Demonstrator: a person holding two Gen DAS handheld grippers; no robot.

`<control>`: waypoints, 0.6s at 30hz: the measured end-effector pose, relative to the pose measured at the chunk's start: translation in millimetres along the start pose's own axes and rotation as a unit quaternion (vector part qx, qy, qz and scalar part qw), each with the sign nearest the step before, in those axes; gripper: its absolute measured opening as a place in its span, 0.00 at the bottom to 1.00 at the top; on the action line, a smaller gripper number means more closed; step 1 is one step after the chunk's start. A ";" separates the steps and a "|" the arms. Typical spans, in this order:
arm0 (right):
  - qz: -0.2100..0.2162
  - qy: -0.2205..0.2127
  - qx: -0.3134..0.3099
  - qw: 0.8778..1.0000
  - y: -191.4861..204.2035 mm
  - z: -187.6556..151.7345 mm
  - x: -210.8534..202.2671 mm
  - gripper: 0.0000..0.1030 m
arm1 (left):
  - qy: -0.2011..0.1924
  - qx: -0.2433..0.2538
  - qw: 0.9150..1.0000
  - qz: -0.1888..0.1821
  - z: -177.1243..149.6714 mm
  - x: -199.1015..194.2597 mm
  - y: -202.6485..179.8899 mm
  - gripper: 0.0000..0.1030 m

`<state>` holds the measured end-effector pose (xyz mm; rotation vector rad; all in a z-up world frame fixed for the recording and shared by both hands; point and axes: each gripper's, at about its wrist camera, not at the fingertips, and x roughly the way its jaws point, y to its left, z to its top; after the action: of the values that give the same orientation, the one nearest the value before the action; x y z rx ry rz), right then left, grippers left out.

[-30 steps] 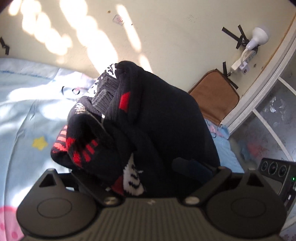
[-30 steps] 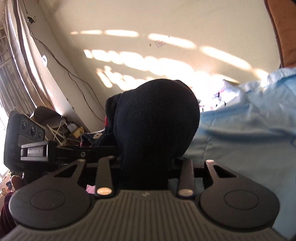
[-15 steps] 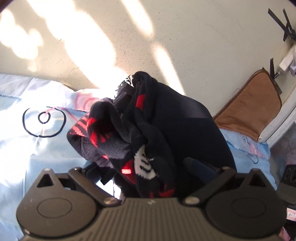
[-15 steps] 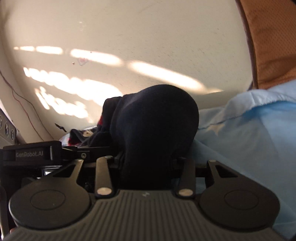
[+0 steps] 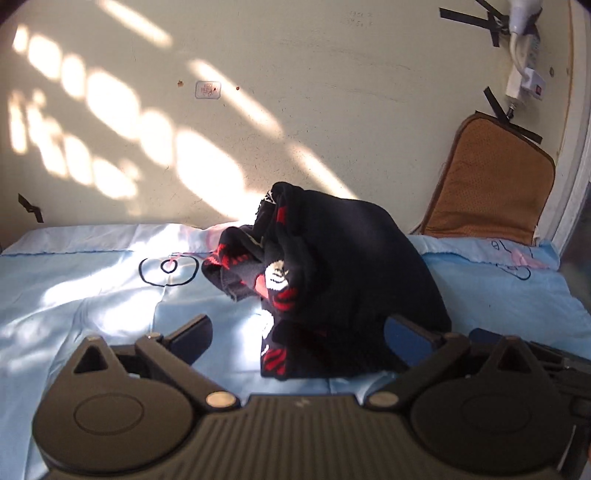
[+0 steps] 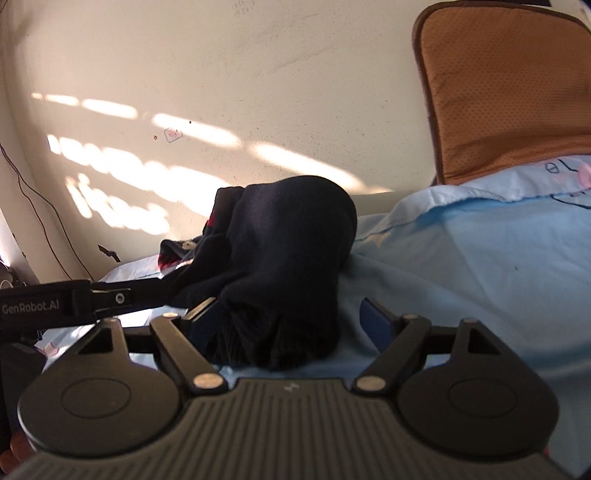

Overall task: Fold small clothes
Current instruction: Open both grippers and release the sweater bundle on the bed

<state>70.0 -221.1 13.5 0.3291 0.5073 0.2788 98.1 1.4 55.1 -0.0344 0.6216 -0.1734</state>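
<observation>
A: Where is the garment?

B: The dark navy knitted sweater with red and white pattern point(image 5: 332, 280) lies bunched in a heap on the pale blue printed bed sheet point(image 5: 92, 295), between and just ahead of the fingers of both tools. The left gripper point(image 5: 299, 332) stands wide apart, its fingers point(image 5: 192, 332) clear of the cloth on one side, the other just beside the heap's edge; it holds nothing.

A: And the other one?

B: The right gripper point(image 6: 291, 317) is opening, with the sweater's plain dark side point(image 6: 288, 258) between its fingers but not pinched.

A: What else is around?

B: Past the fingertips, a cream wall with sun patches point(image 5: 295, 110). Beyond the right fingertip, a brown perforated cushion point(image 5: 487, 184) leans against that wall, at the sheet's far edge. Nothing sits between fingers and sweater.

A: Do the views differ?

B: The left view shows the red and white pattern, black tape strips point(image 5: 495, 22) and a white plug with cable point(image 5: 524, 77) high on the wall. The right view shows the left tool's black arm marked GenRobot.AI point(image 6: 55, 306) beside the heap, and a thin wire point(image 6: 44, 206) running down the wall.
</observation>
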 end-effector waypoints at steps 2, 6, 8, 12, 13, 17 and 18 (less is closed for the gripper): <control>-0.009 -0.010 0.007 1.000 -0.6 -12.6 -21.3 0.82 | -0.003 0.011 1.000 0.019 -18.3 -18.1 -7.2 1.00; -0.028 -0.031 0.020 0.999 2.9 -43.8 -62.4 0.84 | -0.003 0.026 0.999 0.038 -49.4 -43.5 -23.9 1.00; -0.033 -0.030 0.014 0.999 6.7 -54.9 -74.4 0.84 | -0.005 0.031 0.998 0.049 -60.7 -55.7 -27.2 1.00; -0.025 -0.022 0.001 0.999 17.0 -68.5 -91.3 0.84 | -0.003 0.037 0.998 0.059 -74.4 -74.4 -39.6 1.00; -0.022 -0.023 0.001 0.999 19.1 -70.9 -95.4 0.84 | -0.007 0.038 0.997 0.064 -78.1 -80.6 -41.1 1.00; -0.008 -0.026 -0.005 1.000 29.5 -75.6 -110.6 0.85 | -0.028 0.041 0.996 0.081 -87.2 -100.3 -44.0 1.00; -0.006 -0.028 -0.007 1.000 31.4 -75.1 -112.7 0.85 | -0.029 0.040 0.995 0.083 -88.1 -103.9 -44.1 1.00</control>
<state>-68.8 -212.9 11.4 0.3184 0.4518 0.2602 -42.9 -22.4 47.1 0.0899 0.5563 -0.0364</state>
